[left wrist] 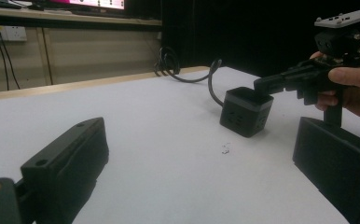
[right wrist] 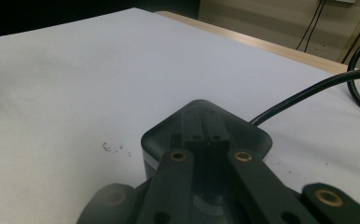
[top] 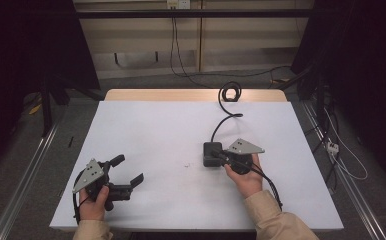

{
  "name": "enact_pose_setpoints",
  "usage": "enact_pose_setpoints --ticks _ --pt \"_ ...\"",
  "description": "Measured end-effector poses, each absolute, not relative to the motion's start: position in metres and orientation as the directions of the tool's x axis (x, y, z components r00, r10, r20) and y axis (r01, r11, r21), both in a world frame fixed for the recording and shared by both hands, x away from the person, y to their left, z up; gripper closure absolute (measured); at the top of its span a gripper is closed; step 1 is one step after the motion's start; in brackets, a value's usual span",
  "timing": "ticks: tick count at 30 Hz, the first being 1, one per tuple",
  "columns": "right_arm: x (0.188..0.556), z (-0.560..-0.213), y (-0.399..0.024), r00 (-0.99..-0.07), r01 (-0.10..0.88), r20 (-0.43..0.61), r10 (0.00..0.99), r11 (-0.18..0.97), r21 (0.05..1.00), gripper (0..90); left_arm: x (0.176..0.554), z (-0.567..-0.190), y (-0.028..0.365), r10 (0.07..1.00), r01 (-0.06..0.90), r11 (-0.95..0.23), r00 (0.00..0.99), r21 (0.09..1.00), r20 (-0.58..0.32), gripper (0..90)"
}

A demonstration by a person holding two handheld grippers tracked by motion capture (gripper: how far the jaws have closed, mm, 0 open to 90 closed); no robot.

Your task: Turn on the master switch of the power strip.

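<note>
A black cube-shaped power socket point(top: 210, 161) stands right of the table's middle, and its black cable point(top: 221, 122) runs back to a coil at the far edge. My right gripper point(top: 216, 154) is shut, its joined tips over the cube's top with nothing visibly between them. In the right gripper view the closed gripper point(right wrist: 205, 126) lies over the cube's top face point(right wrist: 248, 135); I cannot tell whether it touches. My left gripper point(top: 129, 170) is open near the front left corner, far from the cube. Its view shows the cube point(left wrist: 244, 112) and the right gripper point(left wrist: 262, 84) beyond its own spread left gripper point(left wrist: 201, 135).
The white table top point(top: 156, 125) has a small dark mark point(top: 187, 165) just left of the cube. The coiled cable point(top: 229, 92) lies at the wooden far edge. Metal rails run along the floor on both sides, and loose cables lie on the floor at the right.
</note>
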State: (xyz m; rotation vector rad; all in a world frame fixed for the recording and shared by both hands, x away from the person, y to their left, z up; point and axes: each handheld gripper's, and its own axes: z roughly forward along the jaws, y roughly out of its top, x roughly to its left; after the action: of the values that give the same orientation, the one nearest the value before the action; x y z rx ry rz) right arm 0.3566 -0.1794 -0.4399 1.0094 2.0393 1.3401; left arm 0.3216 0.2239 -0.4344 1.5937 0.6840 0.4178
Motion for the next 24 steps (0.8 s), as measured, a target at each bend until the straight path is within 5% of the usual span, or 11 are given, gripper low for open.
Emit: enact_pose_setpoints --ticks 24 --pt "0.3563 -0.4404 -0.179 -0.598 0.314 -0.002 0.801 0.237 0.92 90.0 0.3214 -0.4342 0.2239 0.644 0.185 -0.035 0.756 0.982 -0.119 3.1"
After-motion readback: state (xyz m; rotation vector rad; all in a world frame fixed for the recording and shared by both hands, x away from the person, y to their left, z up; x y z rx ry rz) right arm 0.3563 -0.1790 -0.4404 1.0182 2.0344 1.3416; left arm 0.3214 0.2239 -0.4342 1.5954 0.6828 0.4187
